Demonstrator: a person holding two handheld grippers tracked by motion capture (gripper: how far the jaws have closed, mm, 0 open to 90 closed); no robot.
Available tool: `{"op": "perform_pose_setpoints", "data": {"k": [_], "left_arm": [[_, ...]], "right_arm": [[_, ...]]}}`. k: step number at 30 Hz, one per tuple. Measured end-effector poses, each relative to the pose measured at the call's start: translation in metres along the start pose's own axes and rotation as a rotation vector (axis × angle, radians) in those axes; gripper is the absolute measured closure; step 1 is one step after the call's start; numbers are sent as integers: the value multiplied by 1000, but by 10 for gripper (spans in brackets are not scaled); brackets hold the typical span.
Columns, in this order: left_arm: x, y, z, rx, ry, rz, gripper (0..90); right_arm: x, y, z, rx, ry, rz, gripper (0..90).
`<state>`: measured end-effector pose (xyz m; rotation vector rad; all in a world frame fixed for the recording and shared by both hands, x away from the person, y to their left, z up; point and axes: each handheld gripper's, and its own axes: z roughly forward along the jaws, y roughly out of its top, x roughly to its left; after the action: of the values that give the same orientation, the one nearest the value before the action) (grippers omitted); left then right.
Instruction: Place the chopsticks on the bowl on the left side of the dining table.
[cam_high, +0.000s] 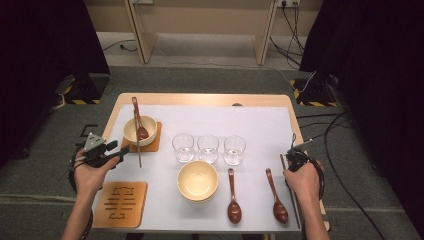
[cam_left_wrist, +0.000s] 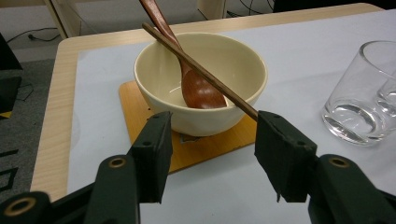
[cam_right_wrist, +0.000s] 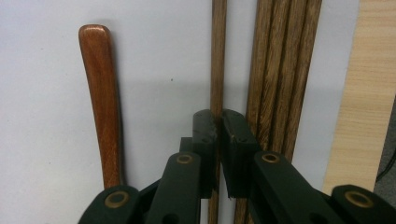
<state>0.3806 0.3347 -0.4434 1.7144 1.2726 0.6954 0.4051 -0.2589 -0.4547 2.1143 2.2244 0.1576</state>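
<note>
The bench (cam_high: 260, 100) carries a white mat (cam_high: 260, 130) with the whole setting laid out on it. At the far left a cream bowl (cam_left_wrist: 201, 77) stands on an orange coaster (cam_left_wrist: 205, 149), with a brown spoon (cam_left_wrist: 198, 88) resting inside it. A single chopstick (cam_left_wrist: 201, 70) lies across that bowl's rim, its near end touching the inner face of one jaw of my left tongs (cam_left_wrist: 212, 144). Those tongs stand wide open just in front of the bowl and grip nothing. Three glasses (cam_high: 208, 148) stand in a row mid-mat, a second cream bowl (cam_high: 198, 181) sits just in front of them, and two more spoons (cam_high: 234, 197) lie to its right. At the right edge of the mat lies a bundle of chopsticks (cam_right_wrist: 280, 70). My right tongs (cam_right_wrist: 219, 135) are clamped onto one chopstick (cam_right_wrist: 217, 56) lying just beside that bundle, their jaws pressed together on it. A carved wooden coaster (cam_high: 120, 204) lies at the near left corner.
</note>
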Motion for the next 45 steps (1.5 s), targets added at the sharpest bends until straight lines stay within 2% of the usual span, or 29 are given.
{"op": "perform_pose_setpoints", "data": {"k": [4, 6, 12, 13, 18, 20, 23, 24, 26, 30, 35, 45], "left_arm": [[0, 1, -1, -7, -1, 0, 459], [0, 2, -2, -11, -2, 2, 459], [2, 4, -4, -26, 14, -4, 459], [2, 4, -4, -25, 16, -5, 459], [2, 3, -6, -25, 19, -8, 459], [2, 3, -7, -26, 19, -9, 459], [3, 5, -8, -33, 25, -11, 459], [4, 7, -8, -35, 27, -13, 459], [3, 9, -8, -44, 27, -13, 459], [1, 8, -7, -42, 19, -4, 459], [1, 6, -9, -46, 3, -13, 458], [4, 12, -17, -90, 37, -13, 459]], "right_arm": [[0, 0, 0, -8, 2, -5, 852], [2, 0, -2, -15, 27, -1, 852], [5, 5, -13, -87, 34, -19, 852], [6, 6, -16, -96, 33, -9, 852], [5, 10, -31, -188, 30, -24, 852], [7, 13, -36, -214, 32, -12, 852], [9, 16, -42, -263, 37, -16, 852], [9, 18, -44, -285, 37, -32, 852], [11, 19, -49, -310, 40, -27, 852], [12, 22, -57, -381, 33, -35, 852], [14, 25, -63, -450, 36, -30, 852], [21, 31, -77, -592, 47, -46, 852]]}}
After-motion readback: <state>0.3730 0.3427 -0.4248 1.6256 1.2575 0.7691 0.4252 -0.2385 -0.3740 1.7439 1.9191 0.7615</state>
